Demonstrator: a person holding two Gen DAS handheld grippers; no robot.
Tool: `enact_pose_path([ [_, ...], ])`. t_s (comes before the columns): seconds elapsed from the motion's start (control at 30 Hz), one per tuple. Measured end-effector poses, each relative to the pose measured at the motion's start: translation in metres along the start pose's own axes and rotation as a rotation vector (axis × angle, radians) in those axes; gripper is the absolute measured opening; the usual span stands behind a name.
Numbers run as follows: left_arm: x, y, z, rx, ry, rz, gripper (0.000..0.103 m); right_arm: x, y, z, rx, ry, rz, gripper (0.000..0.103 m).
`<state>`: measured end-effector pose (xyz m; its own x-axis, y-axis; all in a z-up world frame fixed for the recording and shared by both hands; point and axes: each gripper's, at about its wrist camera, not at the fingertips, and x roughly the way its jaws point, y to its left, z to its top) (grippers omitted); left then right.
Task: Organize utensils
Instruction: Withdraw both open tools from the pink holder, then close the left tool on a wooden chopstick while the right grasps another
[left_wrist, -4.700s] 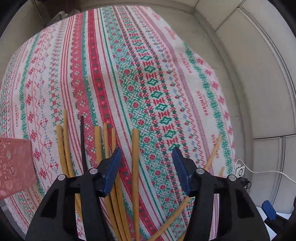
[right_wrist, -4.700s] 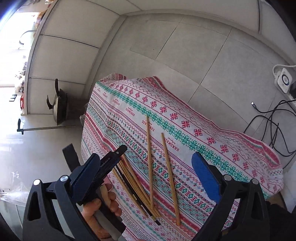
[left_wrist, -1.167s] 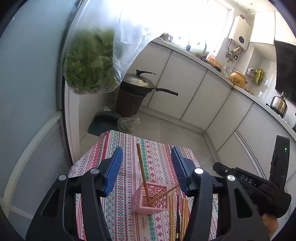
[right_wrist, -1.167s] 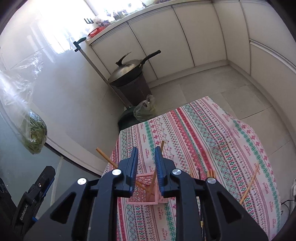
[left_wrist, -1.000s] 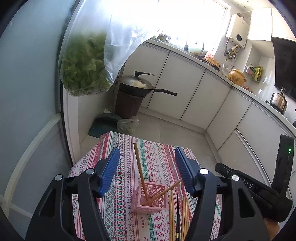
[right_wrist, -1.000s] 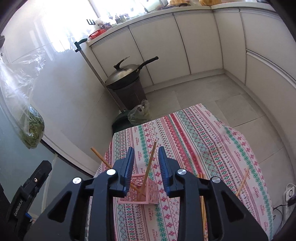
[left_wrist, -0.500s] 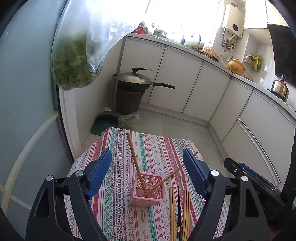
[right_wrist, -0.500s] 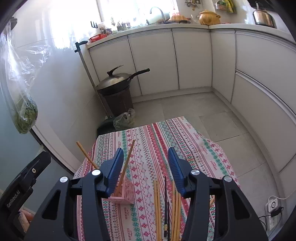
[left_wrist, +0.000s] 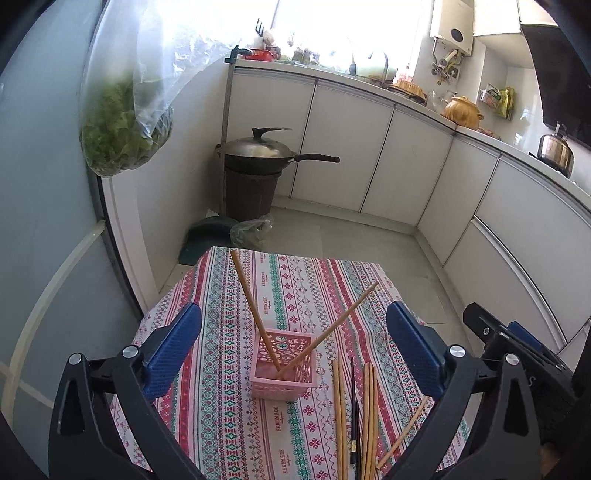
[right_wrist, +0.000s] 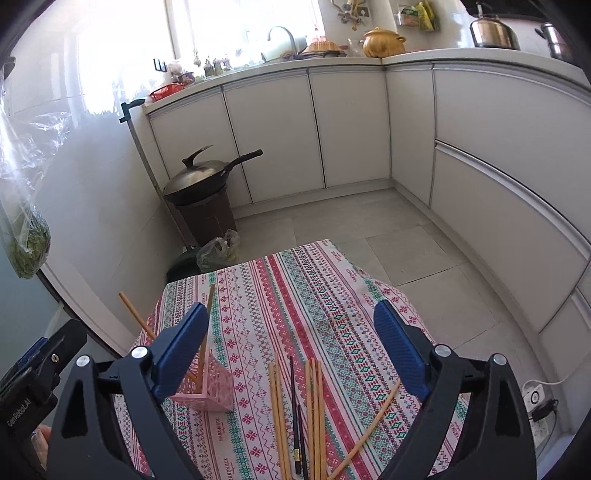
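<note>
A pink perforated holder (left_wrist: 283, 364) (right_wrist: 210, 390) stands on the patterned tablecloth (left_wrist: 236, 417) (right_wrist: 332, 306) with two wooden chopsticks (left_wrist: 255, 312) leaning out of it. Several loose wooden chopsticks (left_wrist: 365, 417) (right_wrist: 314, 410) and one black pair (right_wrist: 295, 413) lie to its right, and one (right_wrist: 367, 430) lies slanted. My left gripper (left_wrist: 293, 343) is open and empty, held above the holder. My right gripper (right_wrist: 290, 343) is open and empty, above the loose chopsticks. The right gripper's body (left_wrist: 517, 369) shows in the left wrist view.
A wok (left_wrist: 258, 151) (right_wrist: 199, 177) sits on a dark bin beyond the table. A bag of greens (left_wrist: 118, 125) hangs at the left. White cabinets (right_wrist: 351, 129) line the back and right. A power strip (right_wrist: 535, 398) lies on the floor at the right.
Both grippers have opened wide over the last second and drawn back. The right gripper, nearly shut over the holder, let go of a chopstick that now leans in the holder.
</note>
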<state>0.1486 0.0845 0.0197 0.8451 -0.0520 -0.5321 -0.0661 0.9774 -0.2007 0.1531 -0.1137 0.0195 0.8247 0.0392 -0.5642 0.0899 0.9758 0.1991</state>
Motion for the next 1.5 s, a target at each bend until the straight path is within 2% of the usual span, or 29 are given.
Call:
enact_pose_path([
  [0.07, 0.002, -0.006, -0.002, 0.015, 0.009, -0.001, 0.096, 0.000, -0.005, -0.001, 0.003, 0.006, 0.000, 0.096],
  [0.2, 0.010, -0.021, -0.009, 0.055, 0.045, -0.014, 0.096, -0.001, -0.022, -0.004, 0.009, 0.030, -0.013, 0.096],
  [0.33, 0.025, -0.041, -0.018, 0.109, 0.100, -0.040, 0.096, 0.004, -0.064, -0.015, 0.080, 0.092, -0.045, 0.096],
  [0.43, 0.040, -0.061, -0.028, 0.162, 0.153, -0.048, 0.096, 0.012, -0.111, -0.026, 0.188, 0.179, -0.064, 0.096],
  [0.5, 0.052, -0.075, -0.034, 0.178, 0.199, -0.077, 0.096, 0.015, -0.150, -0.035, 0.317, 0.240, -0.054, 0.096],
  [0.67, 0.090, -0.117, -0.053, 0.220, 0.360, -0.183, 0.096, 0.020, -0.230, -0.053, 0.635, 0.329, 0.009, 0.096],
  [0.77, 0.124, -0.142, -0.070, 0.268, 0.497, -0.259, 0.096, 0.026, -0.250, -0.057, 0.713, 0.365, 0.053, 0.096],
  [0.83, 0.154, -0.150, -0.082, 0.272, 0.593, -0.279, 0.096, 0.032, -0.254, -0.058, 0.734, 0.401, 0.090, 0.096],
  [0.9, 0.189, -0.154, -0.091, 0.235, 0.708, -0.324, 0.096, 0.038, -0.255, -0.061, 0.770, 0.435, 0.142, 0.096],
  [0.97, 0.216, -0.153, -0.095, 0.195, 0.761, -0.350, 0.096, 0.041, -0.256, -0.063, 0.819, 0.461, 0.204, 0.096],
  [1.07, 0.248, -0.150, -0.100, 0.181, 0.786, -0.352, 0.096, 0.045, -0.258, -0.062, 0.863, 0.472, 0.269, 0.096],
  [1.2, 0.278, -0.142, -0.106, 0.154, 0.800, -0.325, 0.096, 0.048, -0.266, -0.063, 0.897, 0.470, 0.278, 0.096],
  [1.33, 0.289, -0.139, -0.108, 0.102, 0.809, -0.362, 0.096, 0.057, -0.272, -0.070, 0.951, 0.508, 0.302, 0.096],
  [1.5, 0.298, -0.149, -0.117, 0.133, 0.818, -0.335, 0.096, 0.061, -0.270, -0.072, 0.931, 0.530, 0.290, 0.096],
])
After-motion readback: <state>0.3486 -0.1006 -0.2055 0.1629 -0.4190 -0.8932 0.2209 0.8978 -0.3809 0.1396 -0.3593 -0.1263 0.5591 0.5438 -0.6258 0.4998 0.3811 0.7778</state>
